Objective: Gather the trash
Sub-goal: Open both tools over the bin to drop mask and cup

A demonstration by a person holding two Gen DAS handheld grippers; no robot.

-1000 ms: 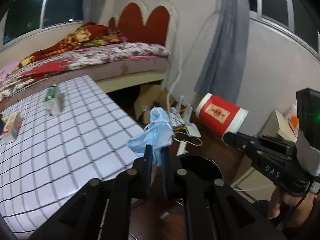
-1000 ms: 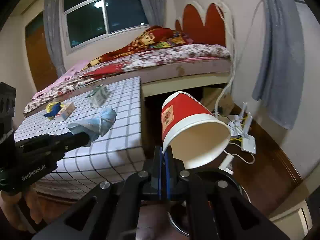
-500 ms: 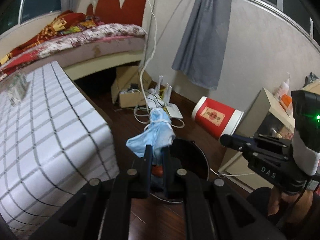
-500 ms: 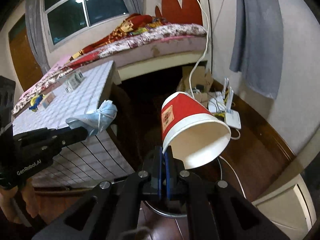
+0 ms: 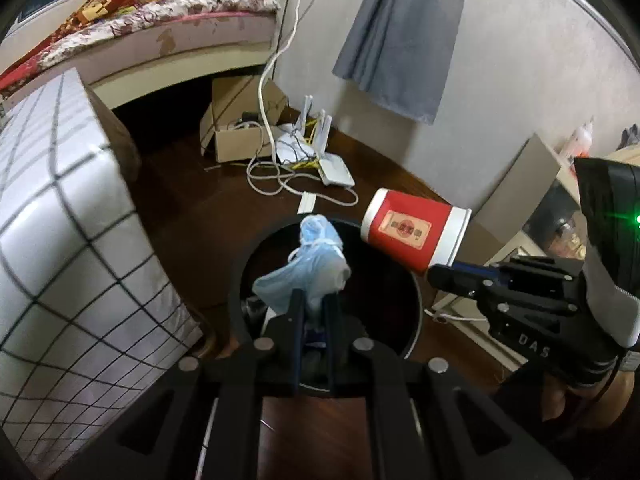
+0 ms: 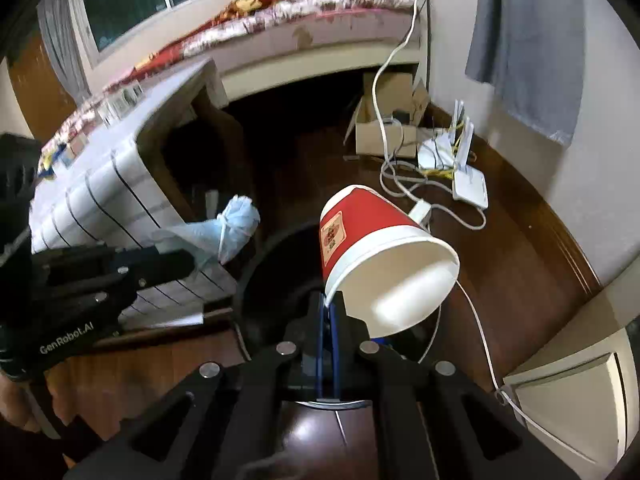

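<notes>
My left gripper [image 5: 314, 300] is shut on a crumpled blue face mask [image 5: 310, 264] and holds it over the round black trash bin [image 5: 408, 300] on the floor. My right gripper [image 6: 329, 307] is shut on the rim of a red paper cup [image 6: 372, 248], tilted with its mouth toward me, above the same bin [image 6: 276, 264]. The cup [image 5: 414, 232] and right gripper [image 5: 452, 276] show at the right of the left wrist view. The mask [image 6: 224, 228] and left gripper [image 6: 180, 262] show at the left of the right wrist view.
A table with a white grid cloth [image 5: 52, 216] stands left of the bin, with small boxes on it [image 6: 120, 100]. On the dark wood floor lie a cardboard box [image 5: 240, 128], white routers and cables [image 5: 320, 160]. A bed [image 5: 160, 24], grey curtain [image 5: 400, 36] and a cabinet [image 5: 532, 200] surround it.
Both grippers have moved away from the table and lowered toward the bin. The mask and cup now hang right over its opening, still gripped.
</notes>
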